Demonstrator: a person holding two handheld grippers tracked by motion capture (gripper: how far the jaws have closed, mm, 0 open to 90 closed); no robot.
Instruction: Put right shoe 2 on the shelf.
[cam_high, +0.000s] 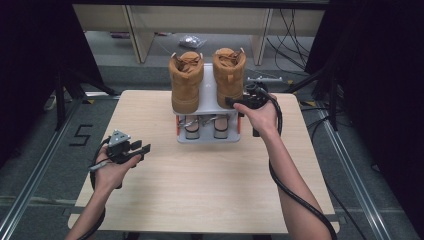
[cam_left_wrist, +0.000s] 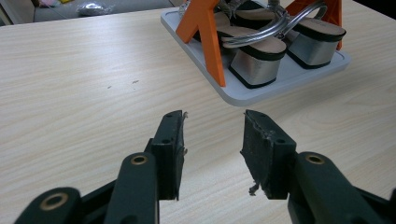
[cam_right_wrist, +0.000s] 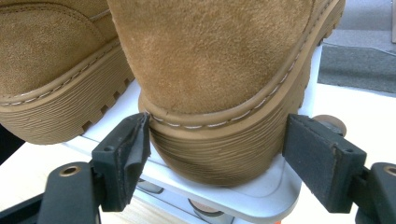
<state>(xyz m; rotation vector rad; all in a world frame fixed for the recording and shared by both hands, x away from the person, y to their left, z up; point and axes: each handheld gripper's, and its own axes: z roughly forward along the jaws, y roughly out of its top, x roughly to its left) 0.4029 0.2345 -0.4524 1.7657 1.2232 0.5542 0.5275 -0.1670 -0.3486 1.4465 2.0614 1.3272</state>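
Two tan suede boots stand side by side on the top shelf of a small grey rack (cam_high: 209, 97) at the far middle of the tabletop (cam_high: 200, 185), heels towards the person. The right boot (cam_high: 229, 75) is the one being reached for. In the high view the right hand-held gripper (cam_high: 237, 103) is up at the heel of that boot, level with the top shelf, with the person's right hand (cam_high: 261, 116) behind it and the cable looping down along the forearm. In the right gripper view the jaws stand wide apart on either side of the boot's heel (cam_right_wrist: 219, 93): the left pad is just at the welt where the suede meets the ribbed sole, touching or nearly so, while the right pad stands off from the sole with a gap of white shelf showing between them. So the jaws bracket the heel without clamping it. The left boot (cam_right_wrist: 51, 70) sits just beside, its sole edge close to the held-out jaw.

The left hand-held gripper (cam_high: 140, 149) hovers low over the near left part of the tabletop, well apart from the rack, its jaws parted and holding nothing; bare wood shows between them in the left gripper view. Ahead of it in that view lies the rack's lower tray (cam_left_wrist: 280, 88) with orange legs (cam_left_wrist: 208, 37), carrying a pair of block-heeled shoes (cam_left_wrist: 261, 60) under a curved metal bar
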